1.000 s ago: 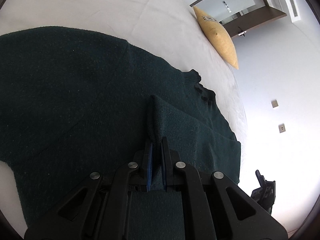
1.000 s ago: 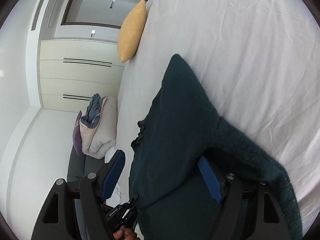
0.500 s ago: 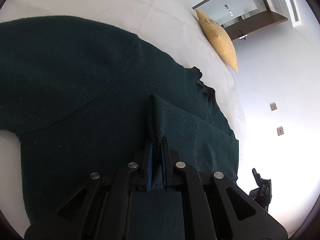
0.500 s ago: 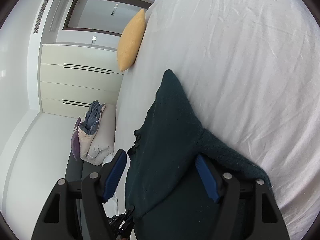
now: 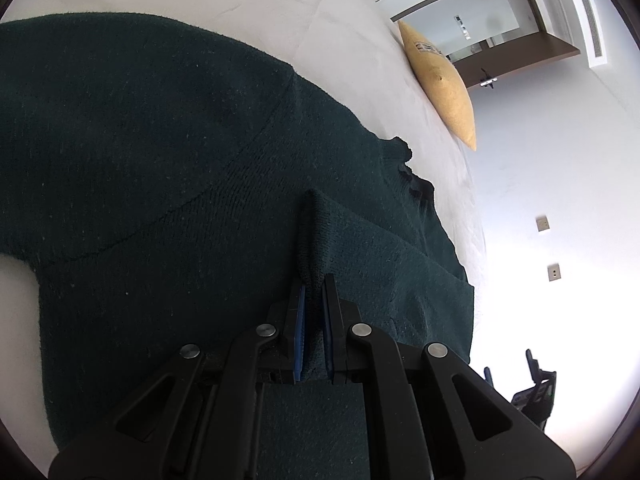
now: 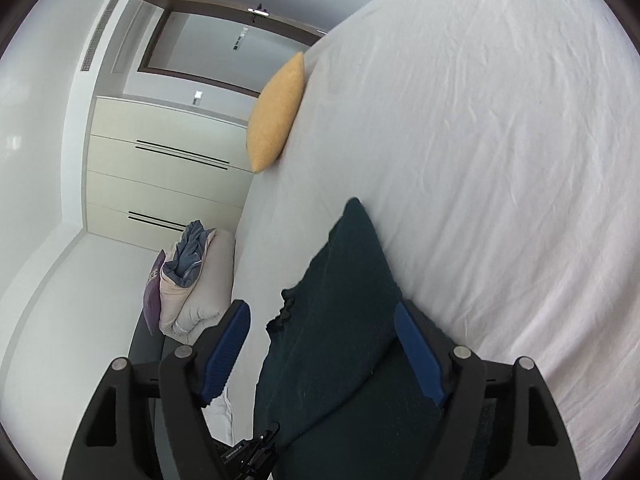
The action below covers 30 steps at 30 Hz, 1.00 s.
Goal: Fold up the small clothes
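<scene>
A dark green knit sweater (image 5: 168, 168) lies spread on the white bed (image 5: 248, 4). My left gripper (image 5: 314, 284) is shut on a pinched ridge of the sweater's fabric. In the right wrist view the sweater (image 6: 344, 320) lies between the open fingers of my right gripper (image 6: 324, 316), which hovers over it near the bed's left edge; the blue pads stand wide apart and hold nothing.
A yellow cushion (image 5: 440, 80) rests at the far edge of the bed and shows in the right wrist view (image 6: 276, 116). A pile of folded bedding (image 6: 192, 280) sits beside the bed. Cream cabinets (image 6: 160, 176) and a doorway (image 6: 208, 44) lie beyond.
The left gripper, still pinching the fabric, has shifted so more sweater fills its view. The right gripper has drawn back; the sweater's edge no longer drapes over its right finger.
</scene>
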Each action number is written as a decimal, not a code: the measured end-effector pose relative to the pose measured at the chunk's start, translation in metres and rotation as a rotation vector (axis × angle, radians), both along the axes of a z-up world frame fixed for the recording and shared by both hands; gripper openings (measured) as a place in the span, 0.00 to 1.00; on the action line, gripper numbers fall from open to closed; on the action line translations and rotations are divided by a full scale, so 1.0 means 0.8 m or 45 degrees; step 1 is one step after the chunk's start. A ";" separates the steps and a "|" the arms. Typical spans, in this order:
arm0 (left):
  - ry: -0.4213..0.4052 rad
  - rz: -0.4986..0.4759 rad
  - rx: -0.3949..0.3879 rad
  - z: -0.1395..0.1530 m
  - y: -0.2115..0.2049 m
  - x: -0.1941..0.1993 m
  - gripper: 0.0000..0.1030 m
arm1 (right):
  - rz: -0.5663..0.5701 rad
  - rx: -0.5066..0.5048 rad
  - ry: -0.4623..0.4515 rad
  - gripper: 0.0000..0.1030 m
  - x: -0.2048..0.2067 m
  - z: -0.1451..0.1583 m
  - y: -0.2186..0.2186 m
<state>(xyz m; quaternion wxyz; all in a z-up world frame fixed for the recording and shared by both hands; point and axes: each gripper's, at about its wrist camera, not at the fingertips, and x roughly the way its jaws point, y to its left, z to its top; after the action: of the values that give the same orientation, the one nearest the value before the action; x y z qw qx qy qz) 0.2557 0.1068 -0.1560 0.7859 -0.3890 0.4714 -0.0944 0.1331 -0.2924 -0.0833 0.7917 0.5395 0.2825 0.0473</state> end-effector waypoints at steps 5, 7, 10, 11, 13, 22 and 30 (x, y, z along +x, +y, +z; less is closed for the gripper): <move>-0.007 -0.002 0.027 0.003 -0.003 -0.004 0.06 | 0.096 -0.039 -0.024 0.76 0.040 0.011 0.016; -0.007 0.002 0.029 0.004 -0.002 -0.005 0.06 | 0.153 -0.013 -0.037 0.76 0.059 0.006 0.027; -0.004 -0.003 0.035 0.004 -0.003 -0.005 0.06 | 0.213 -0.003 -0.020 0.76 0.087 -0.006 0.040; -0.001 -0.002 0.032 0.003 -0.002 -0.005 0.06 | 0.224 0.004 -0.017 0.76 0.097 -0.011 0.041; 0.001 -0.008 0.034 0.002 -0.001 -0.005 0.06 | 0.222 -0.001 0.008 0.76 0.118 -0.018 0.039; -0.001 -0.025 0.044 -0.004 -0.001 0.002 0.07 | 0.306 0.027 0.104 0.79 0.200 -0.053 0.013; -0.025 -0.019 0.016 -0.005 0.003 -0.001 0.07 | 0.457 0.014 0.062 0.79 0.127 -0.059 0.044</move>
<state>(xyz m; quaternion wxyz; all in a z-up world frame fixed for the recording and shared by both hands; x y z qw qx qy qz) 0.2547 0.1090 -0.1601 0.7922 -0.3794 0.4671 -0.1011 0.2349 -0.2569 -0.1303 0.7605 0.4857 0.3931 0.1765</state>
